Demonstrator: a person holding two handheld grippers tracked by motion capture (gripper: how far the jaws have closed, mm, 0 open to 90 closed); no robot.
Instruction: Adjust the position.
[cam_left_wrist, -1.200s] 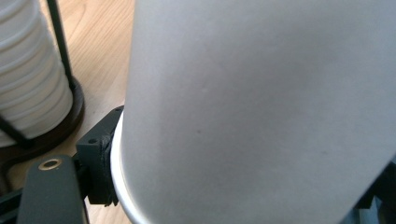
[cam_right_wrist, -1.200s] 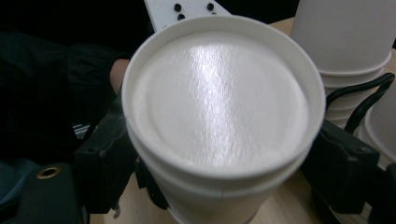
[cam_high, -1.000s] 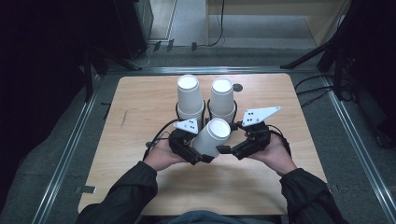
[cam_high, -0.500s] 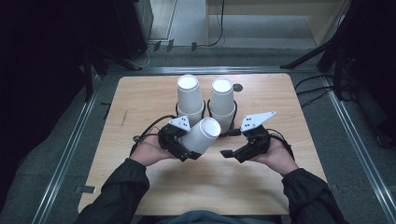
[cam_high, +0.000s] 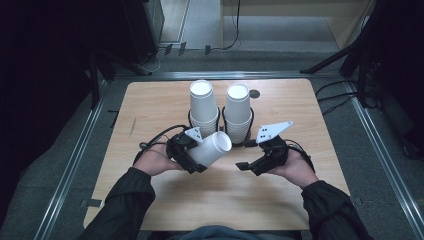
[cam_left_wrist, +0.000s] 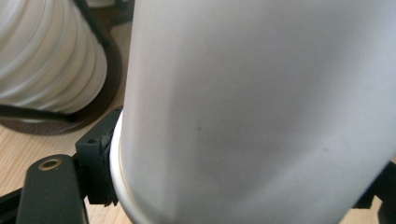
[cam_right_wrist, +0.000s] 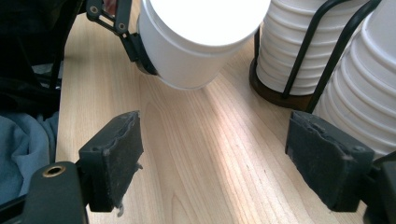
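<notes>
Here, left gripper (cam_high: 192, 155) clamping tilted white cup (cam_high: 212, 148), right gripper (cam_right_wrist: 224, 161) wide, wire-held cup stacks (cam_right_wrist: 299, 51) close beside.

white paper cups (cam_high: 214, 148), black wire holders (cam_high: 248, 141), pale woodgrain table (cam_high: 150, 105)

- Pale wooden counter (cam_high: 150, 110) across the frame's middle.
- Two black wire holders (cam_high: 248, 134) with stacked white cups (cam_high: 204, 102) at upper centre, side by side.
- Small dark disc (cam_high: 255, 93) just right of them.

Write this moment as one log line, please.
left gripper: shut on cup, tilted | right gripper: open, empty | two cup stacks in holders, behind | table
</notes>
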